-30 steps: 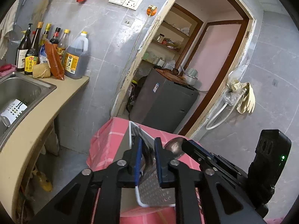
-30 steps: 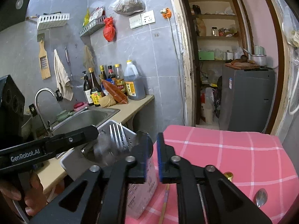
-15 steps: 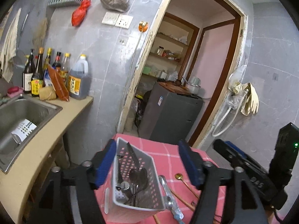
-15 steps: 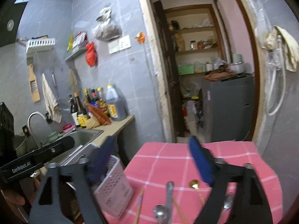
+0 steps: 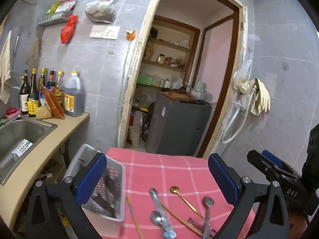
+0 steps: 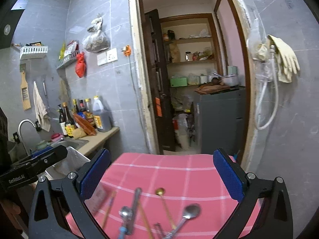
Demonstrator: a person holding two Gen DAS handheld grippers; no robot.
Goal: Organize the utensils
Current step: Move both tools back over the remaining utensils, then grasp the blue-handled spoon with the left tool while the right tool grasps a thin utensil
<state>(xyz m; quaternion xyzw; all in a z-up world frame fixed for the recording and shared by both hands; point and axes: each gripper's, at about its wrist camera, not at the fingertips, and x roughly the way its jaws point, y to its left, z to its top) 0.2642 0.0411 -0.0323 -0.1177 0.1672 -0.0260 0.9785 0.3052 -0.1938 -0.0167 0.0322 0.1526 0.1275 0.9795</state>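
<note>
The white perforated plastic utensil basket (image 5: 103,191) is standing at the left edge of the pink checked tablecloth (image 5: 169,169), its near side hidden behind a blue pad (image 5: 90,176), its contents blurred. The left gripper (image 5: 157,177) and right gripper (image 6: 161,174) are both gaping wide, having just been opening, with nothing between the jaws. Loose utensils are lying on the cloth (some cut off at the frame's bottom): a gold spoon (image 5: 185,201), steel spoons (image 5: 207,209) and wooden chopsticks (image 5: 134,219). The steel sink (image 5: 18,131) is lying further left.
</note>
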